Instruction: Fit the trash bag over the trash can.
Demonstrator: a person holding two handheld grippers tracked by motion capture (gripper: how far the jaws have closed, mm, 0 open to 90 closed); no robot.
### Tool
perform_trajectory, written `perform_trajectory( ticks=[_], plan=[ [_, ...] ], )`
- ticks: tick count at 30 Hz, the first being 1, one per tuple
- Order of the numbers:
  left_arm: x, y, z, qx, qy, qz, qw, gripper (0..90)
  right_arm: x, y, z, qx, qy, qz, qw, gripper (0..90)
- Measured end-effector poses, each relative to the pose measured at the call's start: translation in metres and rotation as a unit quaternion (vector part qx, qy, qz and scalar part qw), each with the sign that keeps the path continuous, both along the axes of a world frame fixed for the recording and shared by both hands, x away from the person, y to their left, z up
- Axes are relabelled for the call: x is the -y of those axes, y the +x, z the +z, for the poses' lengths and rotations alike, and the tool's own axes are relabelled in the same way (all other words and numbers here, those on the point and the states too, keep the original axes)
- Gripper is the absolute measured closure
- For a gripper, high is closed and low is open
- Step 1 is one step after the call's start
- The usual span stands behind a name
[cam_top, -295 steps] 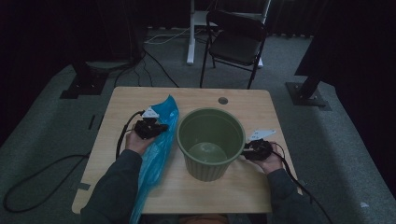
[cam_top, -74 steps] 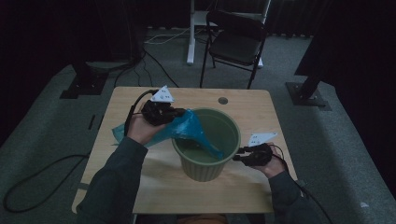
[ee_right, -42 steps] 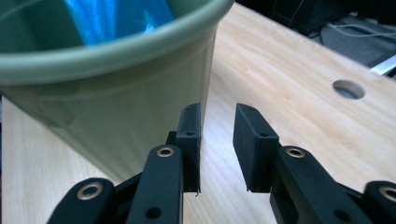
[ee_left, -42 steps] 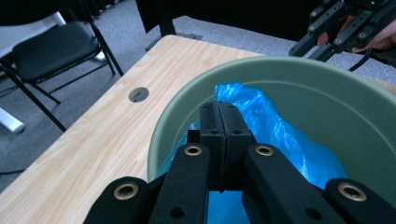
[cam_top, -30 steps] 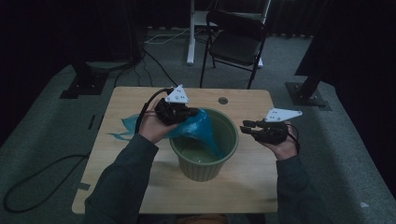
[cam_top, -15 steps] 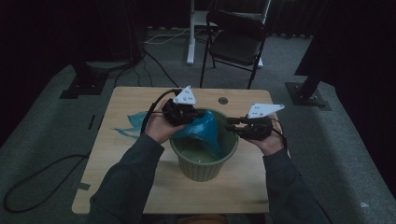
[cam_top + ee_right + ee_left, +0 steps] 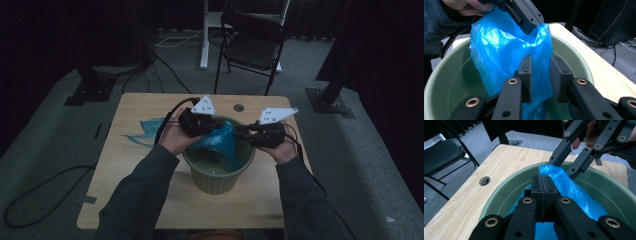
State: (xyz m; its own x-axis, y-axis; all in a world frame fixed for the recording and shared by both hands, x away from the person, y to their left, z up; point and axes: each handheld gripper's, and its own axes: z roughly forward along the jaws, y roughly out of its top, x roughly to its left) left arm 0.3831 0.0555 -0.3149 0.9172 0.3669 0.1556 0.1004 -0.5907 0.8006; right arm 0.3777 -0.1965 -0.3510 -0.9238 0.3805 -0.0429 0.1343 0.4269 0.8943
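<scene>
- While the wooden table [image 7: 145, 195] carries everything, the green plastic bin [image 7: 218, 177] stands at its middle, upright, mouth open to me; I judge the work in hand to be lining this bin with the bag.
- Draped over the bin's left rim, the blue plastic bag [image 7: 222, 142] hangs partly inside the bin, while its tail lies on the table to the left, behind my left hand.
- My left gripper [image 7: 541, 185] is clamped tight on a fold of the bag above the bin's mouth, jaws pressed flat together with the film pinched between them.
- My right gripper [image 7: 540, 71] stands with its jaws apart, a hanging fold of the bag between them, not yet pinched; it sits just beside the left gripper over the bin.
- As I read it, this is the step of finding the bag's opening, so that two hands can spread it.
- Next I should close the right jaws on one layer only, near the edge, then draw the two grippers apart. Grabbing both layers would leave the bag's mouth sealed.
</scene>
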Motion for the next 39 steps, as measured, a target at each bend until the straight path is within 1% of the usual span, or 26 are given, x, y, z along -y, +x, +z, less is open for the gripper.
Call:
perform_trajectory(
  ticks=[3,4,7,11,16,17,18,19,23,26,29,34,35,36,37,39],
  plan=[
    [0.001,-0.001,0.0,0.0,0.0,-0.002,1.0,89.3,-0.003,0.001,-0.001,0.003,-0.007,-0.002,1.0,87.7],
    [0.001,-0.001,0.0,-0.001,-0.001,-0.002,1.0,89.2,-0.003,0.001,-0.001,0.003,-0.005,-0.002,1.0,90.0],
    [-0.004,-0.003,0.001,0.001,-0.003,0.003,1.0,85.8,-0.002,0.002,-0.002,0.003,-0.007,-0.006,1.0,90.0],
    [-0.018,-0.007,0.007,0.003,-0.017,0.014,0.9998,82.8,0.001,0.002,-0.004,0.004,-0.01,-0.015,0.9998,90.0],
    [-0.041,-0.015,0.017,0.013,-0.028,0.033,0.999,81.8,0.006,0.002,-0.007,0.005,-0.01,-0.023,0.9997,90.0],
    [-0.041,-0.015,0.017,0.013,-0.028,0.033,0.999,81.5,0.007,0.002,-0.008,0.004,-0.01,-0.024,0.9997,90.0],
    [-0.052,-0.017,0.019,0.016,-0.031,0.044,0.9984,81.2,0.008,0.002,-0.008,0.003,-0.01,-0.024,0.9996,90.0],
    [-0.058,-0.018,0.02,0.017,-0.033,0.05,0.9981,80.9,0.009,0.002,-0.008,0.004,-0.011,-0.026,0.9996,90.0],
    [-0.078,-0.019,0.02,0.009,-0.045,0.072,0.9963,80.0,0.011,0.002,-0.009,0.006,-0.012,-0.032,0.9994,90.0],
    [-0.087,-0.02,0.017,0.004,-0.046,0.082,0.9955,79.0,0.012,0.003,-0.009,0.006,-0.012,-0.035,0.9993,90.0],
    [-0.092,-0.02,0.013,-0.004,-0.044,0.09,0.995,77.0,0.012,0.003,-0.009,0.007,-0.013,-0.037,0.9992,90.0],
    [-0.099,-0.02,0.007,-0.019,-0.047,0.099,0.9938,73.6,0.013,0.001,-0.009,0.012,-0.019,-0.037,0.999,90.0],
    [-0.101,-0.02,0.006,-0.023,-0.047,0.099,0.9938,72.3,0.013,0.001,-0.009,0.012,-0.02,-0.038,0.999,90.0],
    [-0.101,-0.02,0.005,-0.027,-0.046,0.103,0.9932,70.3,0.013,0.001,-0.008,0.013,-0.02,-0.038,0.999,90.0],
    [-0.101,-0.02,0.004,-0.028,-0.04,0.109,0.9928,68.6,0.013,0.002,-0.008,0.013,-0.02,-0.038,0.999,90.0],
    [-0.102,-0.02,0.002,-0.037,-0.046,0.101,0.9932,65.4,0.013,0.002,-0.009,0.013,-0.019,-0.038,0.999,90.0]
  ],
)
